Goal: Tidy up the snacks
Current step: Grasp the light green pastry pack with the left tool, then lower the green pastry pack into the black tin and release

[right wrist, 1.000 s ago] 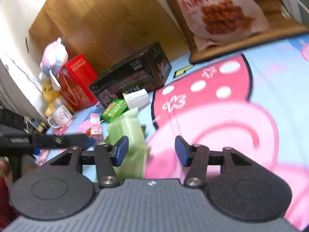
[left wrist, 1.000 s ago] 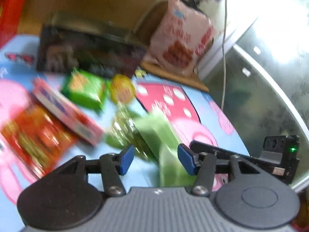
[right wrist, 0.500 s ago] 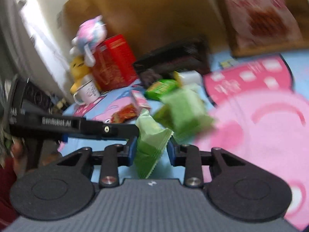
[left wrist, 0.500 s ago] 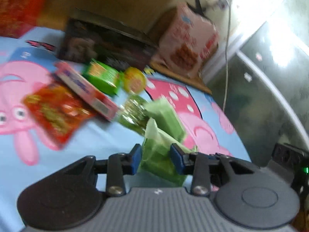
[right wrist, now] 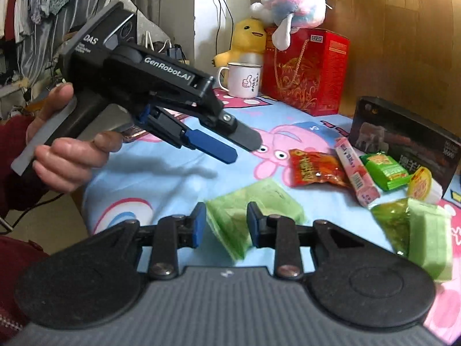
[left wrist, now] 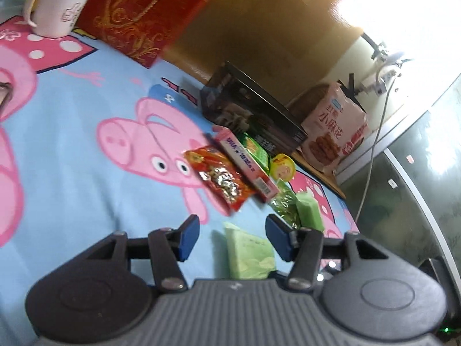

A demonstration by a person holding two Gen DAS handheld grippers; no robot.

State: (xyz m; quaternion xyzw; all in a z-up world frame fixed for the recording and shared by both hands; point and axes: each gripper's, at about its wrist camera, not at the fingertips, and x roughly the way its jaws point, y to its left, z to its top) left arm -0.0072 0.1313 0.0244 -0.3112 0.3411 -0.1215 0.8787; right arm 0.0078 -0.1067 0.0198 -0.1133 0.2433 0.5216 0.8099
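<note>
The blue cartoon cloth (right wrist: 161,178) carries a snack row at far right. The right gripper (right wrist: 226,225) pinches a pale green packet (right wrist: 247,201) near its edge. The left gripper (left wrist: 232,238), jaws opening, holds nothing; the packet lies between them untouched.

clear: bare cloth (left wrist: 72,173) from my 9 to 11 o'clock, left-wrist view.
blocked: snack row (right wrist: 360,170) at my 1–2 o'clock, right-wrist view.
rear: black box (right wrist: 403,141), red box (right wrist: 302,72), mug (right wrist: 242,79) wall off 12 o'clock.
</note>
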